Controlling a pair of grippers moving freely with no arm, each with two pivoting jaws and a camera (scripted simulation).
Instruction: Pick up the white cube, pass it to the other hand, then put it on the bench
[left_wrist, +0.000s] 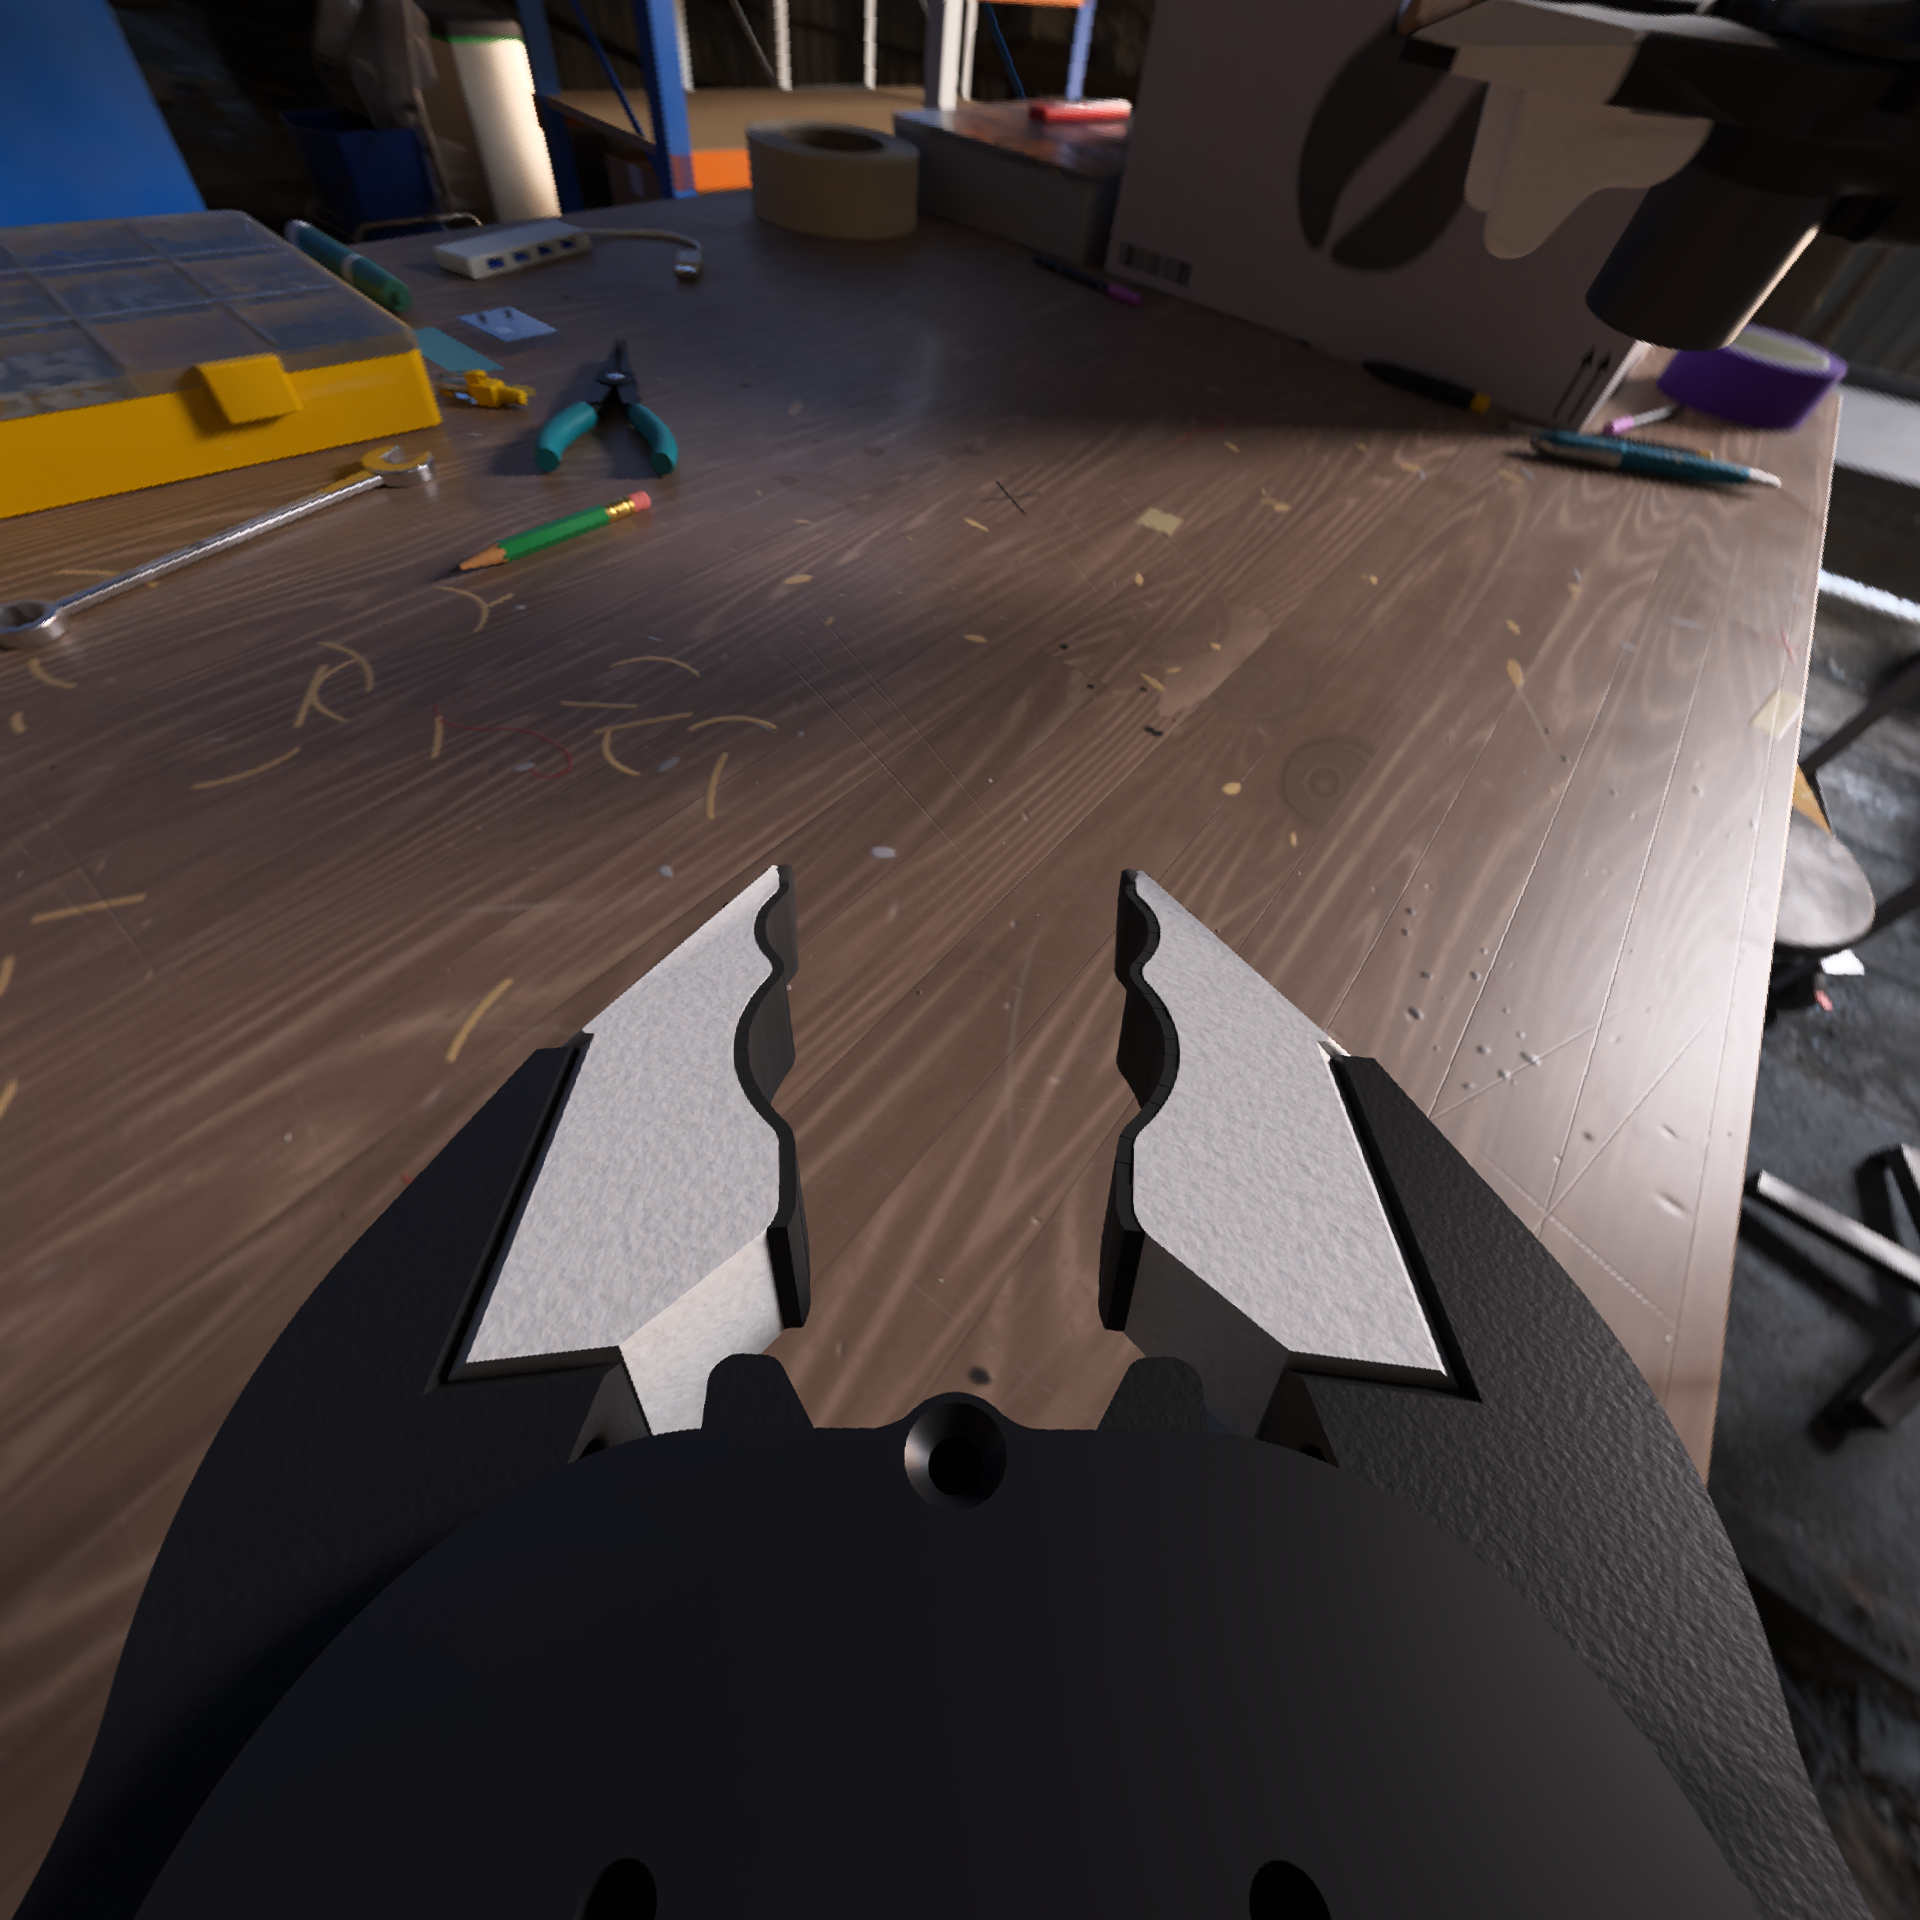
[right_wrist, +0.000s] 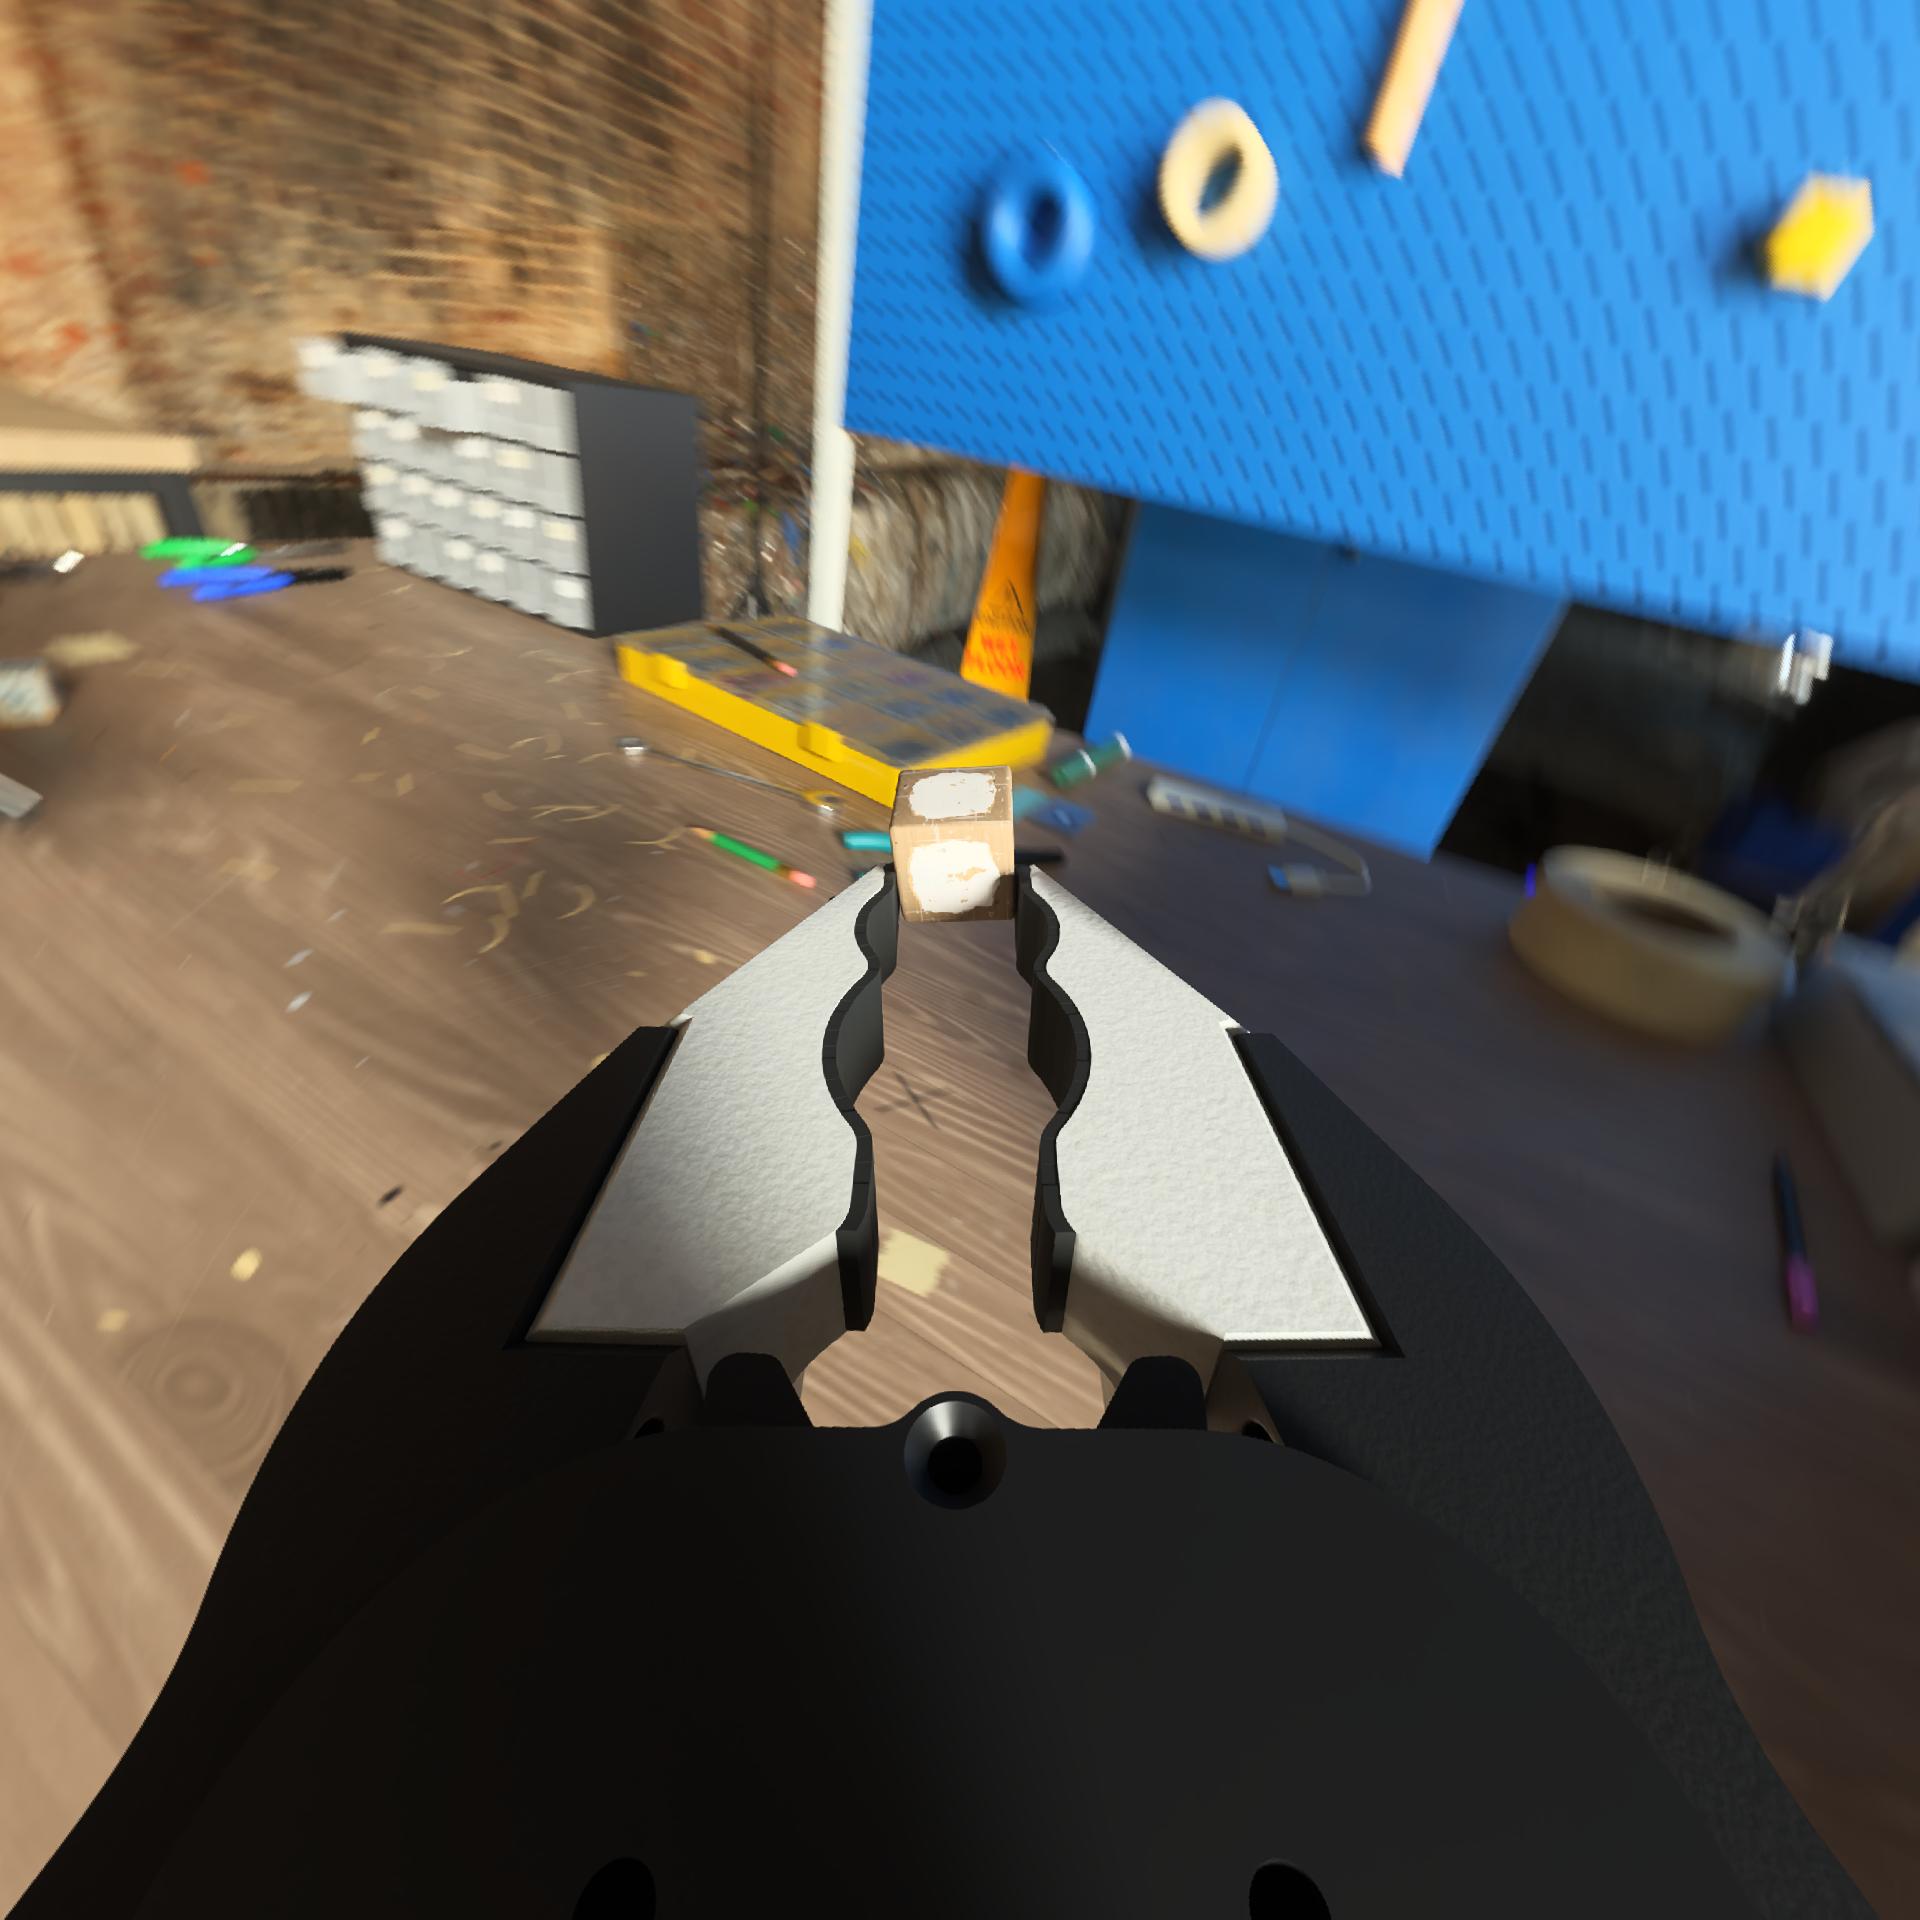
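Brown wood-grain worktop (left_wrist: 1039, 644), littered with shavings, runs under both grippers, with a blue pegboard (right_wrist: 1455, 343) and a brick wall behind. The white cube (right_wrist: 954, 844), wooden with worn white paint on its faces, sits pinched at the very tips of the right gripper (right_wrist: 954, 894), whose fingers (right_wrist: 727, 1122) are closed down to the cube's width and carry it clear above the worktop. The left gripper (left_wrist: 954, 904) hovers over a bare stretch of worktop with its fingers spread wide and nothing between them.

Farther out lie a yellow organiser box (right_wrist: 831, 696) with a clear lid, a green pencil (left_wrist: 561, 532), teal-handled pliers (left_wrist: 608, 416), a spanner (left_wrist: 208, 540), a USB hub (left_wrist: 514, 247), a roll of tan tape (right_wrist: 1642, 945), a purple tape roll (left_wrist: 1751, 374) and a cardboard box (left_wrist: 1351, 208).

Judging by this, the pick-up looks done, though which hand lifted it first cannot be told. If the pass has not happened, the empty left gripper must take the cube; setting it down on the worktop remains either way.
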